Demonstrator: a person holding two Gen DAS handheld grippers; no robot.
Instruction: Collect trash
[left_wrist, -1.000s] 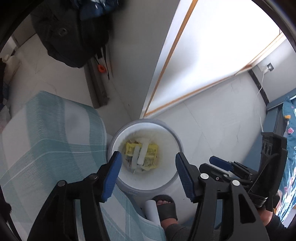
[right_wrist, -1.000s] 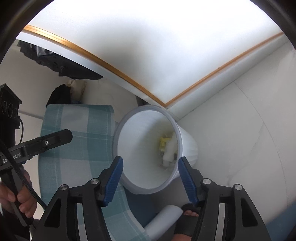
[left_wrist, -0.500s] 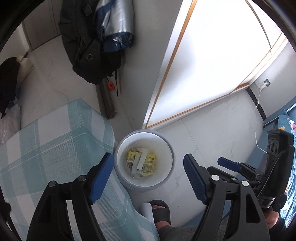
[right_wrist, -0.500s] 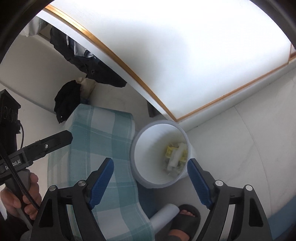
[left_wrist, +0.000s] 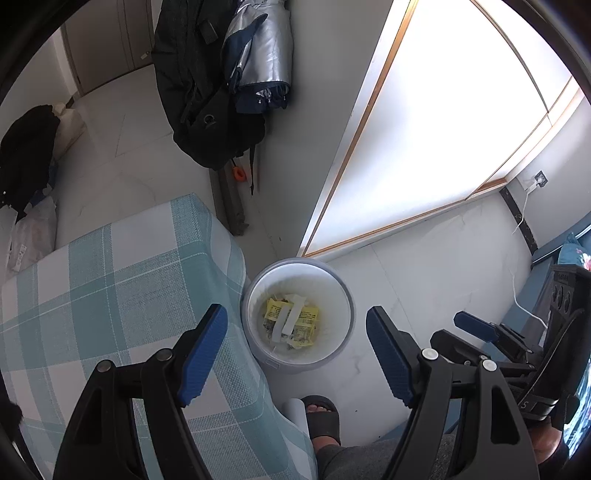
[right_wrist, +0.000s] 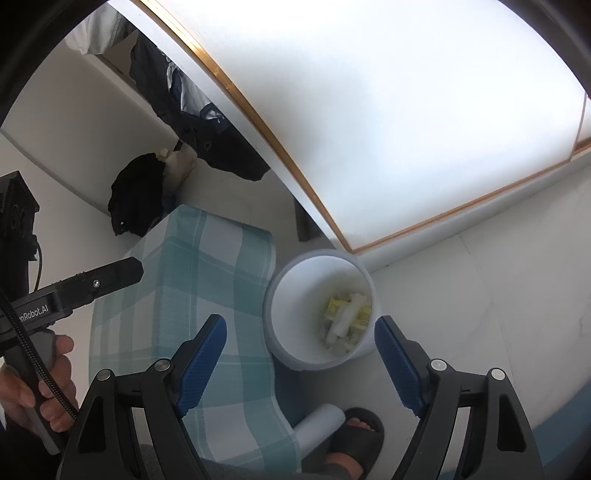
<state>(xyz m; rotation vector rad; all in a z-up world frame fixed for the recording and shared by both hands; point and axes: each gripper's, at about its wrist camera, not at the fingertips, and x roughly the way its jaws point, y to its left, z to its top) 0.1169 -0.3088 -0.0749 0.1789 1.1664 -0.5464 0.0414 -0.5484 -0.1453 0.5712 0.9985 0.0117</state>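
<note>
A white waste bin is seen low in the centre of the left wrist view, standing on the pale tiled floor just beside the edge of a surface draped in a teal checked cloth. Yellow wrappers and white paper strips are seen lying at the bottom of the bin. The left gripper is held above the bin with its blue pads spread wide and nothing between them; its jaws have just been opening. The right gripper is likewise released and empty, its jaws also having just been opening, and the bin is framed between its pads in the lower middle of the right wrist view. A foot in a dark slide sandal is placed below the bin. A dark backpack is hung at the upper centre, against the wall.
</note>
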